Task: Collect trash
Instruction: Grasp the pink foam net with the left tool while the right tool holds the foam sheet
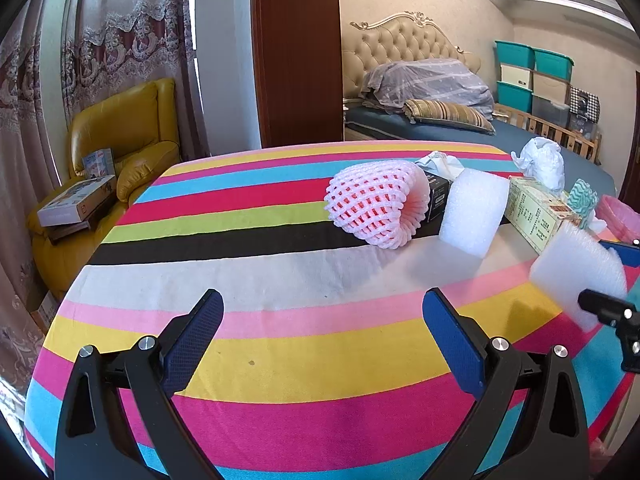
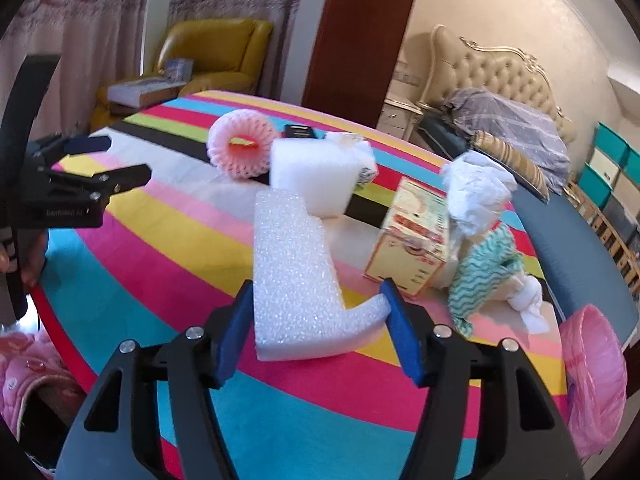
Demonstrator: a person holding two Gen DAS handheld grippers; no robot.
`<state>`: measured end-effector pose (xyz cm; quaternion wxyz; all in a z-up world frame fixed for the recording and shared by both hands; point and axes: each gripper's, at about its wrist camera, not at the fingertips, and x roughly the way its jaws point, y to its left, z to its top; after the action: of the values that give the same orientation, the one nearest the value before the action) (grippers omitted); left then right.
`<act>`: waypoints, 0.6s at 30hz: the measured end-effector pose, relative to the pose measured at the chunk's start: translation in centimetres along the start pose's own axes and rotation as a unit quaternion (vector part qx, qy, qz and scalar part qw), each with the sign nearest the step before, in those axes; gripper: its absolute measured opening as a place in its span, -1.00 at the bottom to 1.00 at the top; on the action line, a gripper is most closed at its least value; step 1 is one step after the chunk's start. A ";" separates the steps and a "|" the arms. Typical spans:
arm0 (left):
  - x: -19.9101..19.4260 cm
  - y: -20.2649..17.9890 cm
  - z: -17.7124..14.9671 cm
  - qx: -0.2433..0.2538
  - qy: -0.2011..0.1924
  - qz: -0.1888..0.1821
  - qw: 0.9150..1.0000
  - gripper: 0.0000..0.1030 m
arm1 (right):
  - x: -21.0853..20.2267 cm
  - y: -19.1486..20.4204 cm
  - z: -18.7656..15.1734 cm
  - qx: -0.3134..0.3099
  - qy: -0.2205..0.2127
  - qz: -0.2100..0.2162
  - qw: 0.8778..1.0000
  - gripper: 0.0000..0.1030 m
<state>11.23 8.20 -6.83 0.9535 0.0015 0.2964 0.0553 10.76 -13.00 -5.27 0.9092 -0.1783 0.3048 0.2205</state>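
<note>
Your right gripper has an L-shaped white foam piece between its blue pads, gripped across the wide foot of the L. The left pad lies against the foam's edge and the right pad meets the tip of the foot, so the piece looks clamped, though I can't be sure how firmly it is pinched. In the left wrist view the same foam seems to sit raised off the striped cloth rather than flat on it, which fits a piece held for carrying.

Your left gripper hangs over a bare part of the desk with its jaws wide apart and nothing between them. It is well apart from the litter, probably parked to keep out of the right hand's way.

The rest of the trash lies in a loose row beyond the held foam: a pink foam fruit net, a white foam block just past the tip of the held piece, a printed carton, a crumpled white plastic bag and a teal patterned cloth beside the carton.

A bin lined with a pink bag stands at the desk's right edge, close to your right gripper. That is likely where the foam belongs, a short swing to the right.
</note>
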 end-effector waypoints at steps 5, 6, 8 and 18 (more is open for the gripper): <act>0.6 0.4 1.2 -0.027 0.031 -0.028 0.999 0.85 | -0.2 -1.2 -1.0 0.027 -0.004 -0.003 1.000 0.19; 0.6 0.4 1.5 -0.032 0.031 -0.030 0.999 0.85 | -0.2 -1.3 -1.2 0.030 -0.004 -0.001 1.000 0.19; 0.6 0.0 2.4 -0.032 0.027 -0.030 0.999 0.85 | -0.1 -1.5 -1.6 0.040 -0.006 0.005 0.999 0.20; 5.3 -4.6 6.6 0.021 0.021 0.015 0.999 0.85 | 0.0 -2.0 -2.4 0.063 -0.018 0.020 0.998 0.21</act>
<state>19.76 4.38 -4.58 0.9459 0.0249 0.3173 0.0632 10.64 -15.79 -6.72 0.9194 -0.1108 0.3051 0.2219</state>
